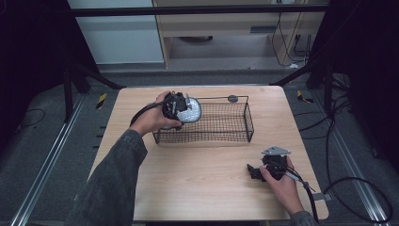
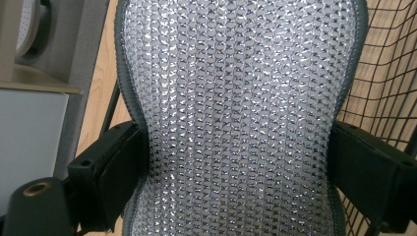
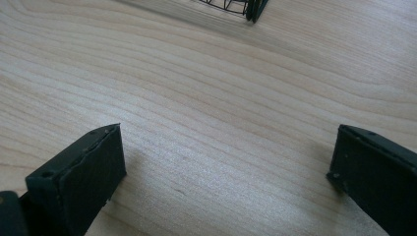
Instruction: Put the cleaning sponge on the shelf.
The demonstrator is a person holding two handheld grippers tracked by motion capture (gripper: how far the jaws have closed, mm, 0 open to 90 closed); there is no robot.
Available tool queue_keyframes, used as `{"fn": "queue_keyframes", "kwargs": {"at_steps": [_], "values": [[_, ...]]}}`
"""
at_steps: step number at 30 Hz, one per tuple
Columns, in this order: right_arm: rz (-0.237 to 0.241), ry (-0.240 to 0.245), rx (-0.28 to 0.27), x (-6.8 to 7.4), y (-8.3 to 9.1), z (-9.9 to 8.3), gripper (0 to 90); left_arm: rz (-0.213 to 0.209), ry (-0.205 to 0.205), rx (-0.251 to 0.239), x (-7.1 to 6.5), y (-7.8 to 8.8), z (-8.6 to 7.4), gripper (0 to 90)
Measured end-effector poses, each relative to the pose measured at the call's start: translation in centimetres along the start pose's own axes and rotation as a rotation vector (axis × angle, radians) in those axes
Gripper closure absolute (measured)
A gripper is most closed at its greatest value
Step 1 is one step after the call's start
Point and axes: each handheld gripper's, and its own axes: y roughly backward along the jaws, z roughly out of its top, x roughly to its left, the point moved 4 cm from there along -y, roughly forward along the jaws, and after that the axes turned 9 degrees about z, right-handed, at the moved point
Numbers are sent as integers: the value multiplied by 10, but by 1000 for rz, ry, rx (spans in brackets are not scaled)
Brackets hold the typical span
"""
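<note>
Unlabelled silver scouring pad (image 2: 236,123) between left gripper (image 2: 241,162) fingers

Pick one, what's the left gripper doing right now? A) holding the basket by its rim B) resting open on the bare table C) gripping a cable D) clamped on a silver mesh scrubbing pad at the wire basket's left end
D: in the left gripper view the jaws pinch the waist of the silver scrubbing pad, and the high view puts the left gripper at the left end of the wire basket.

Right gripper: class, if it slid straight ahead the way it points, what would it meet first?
Bare light wooden table first; beyond it, probably the near corner of the black wire basket, though depth is unclear.
</note>
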Motion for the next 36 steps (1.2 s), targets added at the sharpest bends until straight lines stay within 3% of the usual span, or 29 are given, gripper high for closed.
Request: {"fn": "queue_keyframes", "kwargs": {"at_steps": [5,11,36], "values": [[0,2,0,0,0,0,4,-2,28,-3,1,-2,-1,70],[0,2,0,0,0,0,4,-47,75,-29,-5,-6,-2,34],[1,1,-1,0,0,0,4,-44,102,-97,-6,11,10,91]]}}
